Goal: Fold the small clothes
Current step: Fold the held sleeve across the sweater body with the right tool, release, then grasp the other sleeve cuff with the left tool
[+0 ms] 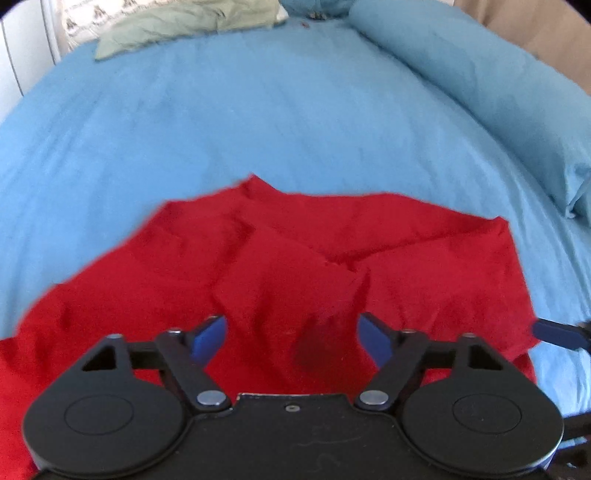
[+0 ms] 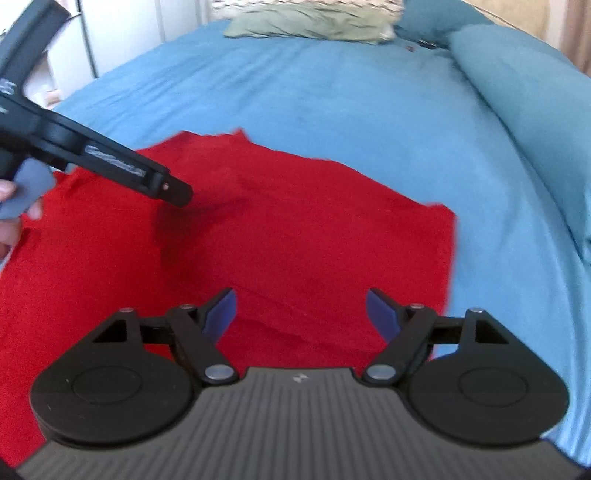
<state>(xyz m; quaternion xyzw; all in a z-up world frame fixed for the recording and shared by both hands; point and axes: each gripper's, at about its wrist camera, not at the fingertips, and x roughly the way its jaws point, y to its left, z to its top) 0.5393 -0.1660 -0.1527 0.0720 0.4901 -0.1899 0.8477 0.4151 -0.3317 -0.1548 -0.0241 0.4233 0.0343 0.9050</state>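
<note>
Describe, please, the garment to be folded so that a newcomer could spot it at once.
Start from the wide blue bed sheet that fills the view. On its near part, directly under both open tools, lies the red garment, spread out and creased. It is the only red thing there; the other loose cloth, a pale green piece, lies at the far end.

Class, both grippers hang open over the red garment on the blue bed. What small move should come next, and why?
Probably lower the left gripper and close it on the raised crease in the red garment just ahead of it. Both it and the right gripper are open and hold nothing, and the cloth lies rumpled on the blue bedcover, not yet folded.
</note>
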